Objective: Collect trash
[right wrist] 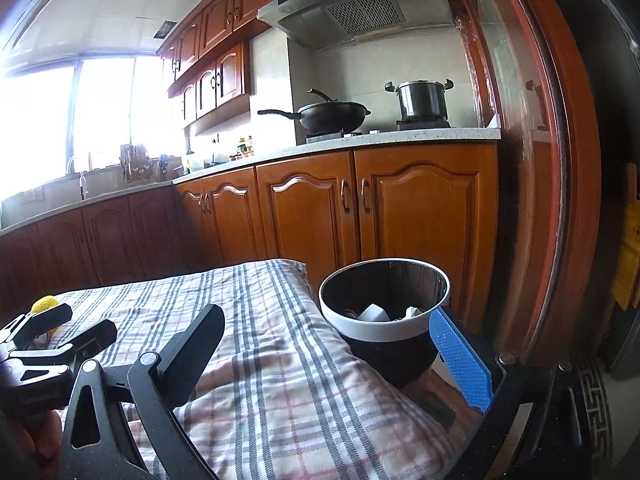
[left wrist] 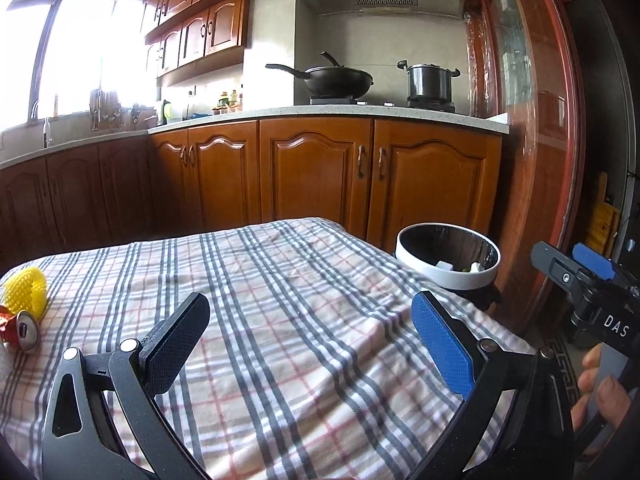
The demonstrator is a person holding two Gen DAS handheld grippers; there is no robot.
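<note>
Two pieces remain left of the white-rimmed black trash bin (left wrist: 448,258), a crushed red drink can (left wrist: 20,330) touching a yellow mesh foam sleeve (left wrist: 28,290); left gripper (left wrist: 312,344) and right gripper (right wrist: 332,356) gape empty, so approach the can low, straddling its crumpled body.

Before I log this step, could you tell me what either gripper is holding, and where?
Nothing: the left gripper and right gripper are both open and empty above the checked tablecloth.
</note>
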